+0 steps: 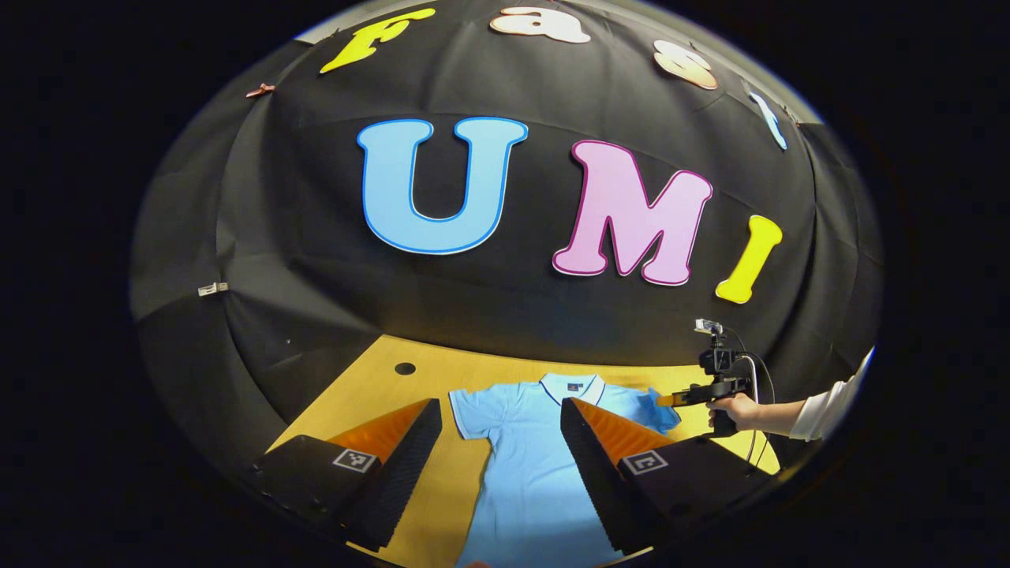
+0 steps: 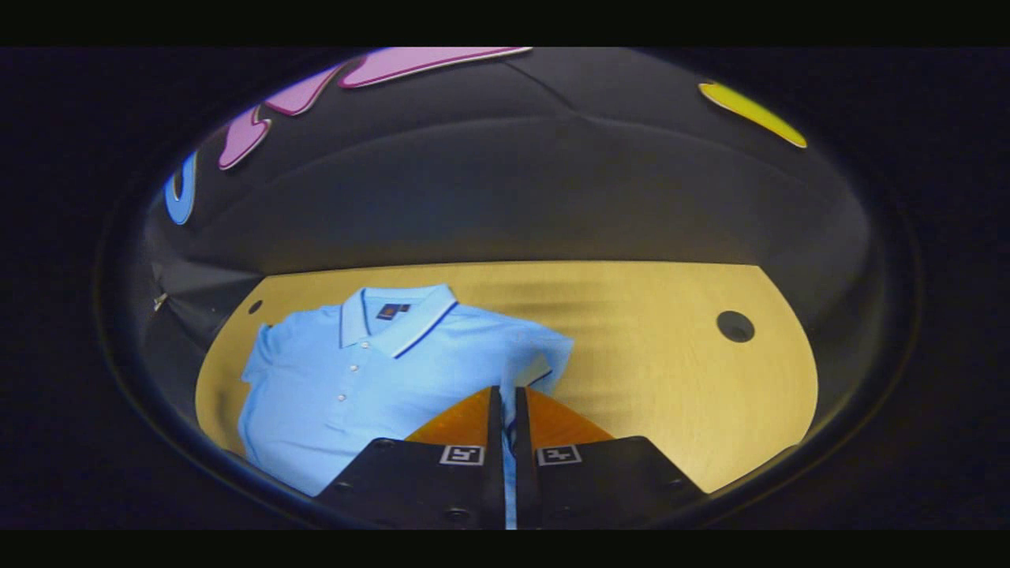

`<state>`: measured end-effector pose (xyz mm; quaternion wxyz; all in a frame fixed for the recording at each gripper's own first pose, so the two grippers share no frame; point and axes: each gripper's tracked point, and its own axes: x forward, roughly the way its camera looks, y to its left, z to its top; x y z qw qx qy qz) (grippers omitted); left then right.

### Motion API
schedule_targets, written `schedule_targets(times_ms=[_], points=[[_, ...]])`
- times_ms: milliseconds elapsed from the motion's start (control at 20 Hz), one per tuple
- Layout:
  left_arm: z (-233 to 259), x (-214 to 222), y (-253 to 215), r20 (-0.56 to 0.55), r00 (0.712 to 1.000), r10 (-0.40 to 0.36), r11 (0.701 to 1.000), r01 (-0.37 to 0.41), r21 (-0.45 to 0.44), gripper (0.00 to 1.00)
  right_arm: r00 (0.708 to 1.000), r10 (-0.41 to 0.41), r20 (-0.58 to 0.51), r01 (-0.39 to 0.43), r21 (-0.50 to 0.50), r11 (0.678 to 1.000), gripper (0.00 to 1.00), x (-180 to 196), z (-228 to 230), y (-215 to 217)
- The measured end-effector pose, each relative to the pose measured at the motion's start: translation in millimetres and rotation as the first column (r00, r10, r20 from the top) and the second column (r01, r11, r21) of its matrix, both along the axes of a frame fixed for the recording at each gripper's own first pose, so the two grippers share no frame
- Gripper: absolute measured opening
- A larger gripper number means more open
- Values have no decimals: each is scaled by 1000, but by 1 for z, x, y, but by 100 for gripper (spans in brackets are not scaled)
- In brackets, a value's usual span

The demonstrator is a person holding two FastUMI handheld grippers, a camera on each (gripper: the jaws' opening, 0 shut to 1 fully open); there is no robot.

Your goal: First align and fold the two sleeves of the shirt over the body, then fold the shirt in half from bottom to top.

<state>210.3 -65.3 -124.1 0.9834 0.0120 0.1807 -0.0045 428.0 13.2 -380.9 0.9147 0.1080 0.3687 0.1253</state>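
The blue shirt [image 2: 347, 371] lies flat on the desk [image 2: 671, 355], collar toward the back edge. The right gripper [image 2: 509, 398] has its jaws pinched together on one sleeve [image 2: 536, 359], lifting it. I think the first sleeve fold is just starting. The other sleeve and the bottom-to-top fold are left. The left gripper [image 1: 501, 414] hangs above with jaws wide apart. I count one shirt, two grippers and two holes in the desk.
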Motion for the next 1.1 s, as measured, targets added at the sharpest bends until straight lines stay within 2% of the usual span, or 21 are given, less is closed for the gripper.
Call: schedule_targets(times_ms=[50,200,250,300,450,500,600,650,700,750,800,850,950,1000,1050,1100], points=[[-3,1,2,-4,1000,2,1000,-2,3,97,999,36,-4,-35,12,999,9,-4,1,16],[-19,7,11,-31,999,14,1000,-13,25,97,992,125,-30,-125,8,992,4,-14,-8,50],[-27,10,15,-49,999,23,999,-22,25,97,989,141,-40,-141,-3,990,10,-16,-13,57],[-32,14,18,-70,997,36,999,-35,18,97,987,149,-51,-150,-20,988,10,-17,-19,61],[-41,29,16,-95,994,49,999,-50,-17,97,986,152,-74,-156,-62,986,4,-18,-36,63],[-44,34,16,-100,994,51,998,-53,-19,97,987,143,-74,-147,-61,987,10,-17,-38,63],[-49,41,15,-116,992,53,998,-56,-21,100,987,131,-89,-136,-57,989,9,-18,-41,61],[-49,43,12,-114,992,47,998,-51,-28,97,986,133,-98,-139,-53,989,21,-19,-44,61],[-48,45,9,-110,993,40,999,-44,-30,97,985,137,-104,-143,-45,989,17,-21,-45,62],[-49,44,7,-107,994,34,999,-38,-28,97,985,140,-106,-145,-38,989,25,-22,-45,63],[-48,45,6,-105,994,29,999,-32,-25,97,984,145,-101,-148,-25,989,37,-24,-42,64],[-48,46,4,-103,994,24,999,-26,-23,97,986,143,-90,-145,-24,989,29,-23,-38,64],[-47,50,2,-97,995,10,1000,-12,-19,97,987,145,-63,-147,-19,989,58,-22,-25,64],[-48,55,2,-99,995,5,1000,-6,-15,97,989,142,-46,-143,-26,989,65,-21,-19,61],[-49,61,2,-99,995,-1,1000,0,-12,97,989,142,-26,-143,-22,990,85,-21,-9,61],[-49,70,0,-98,995,-11,1000,10,-12,97,990,143,-7,-143,-14,990,98,-23,0,62]])
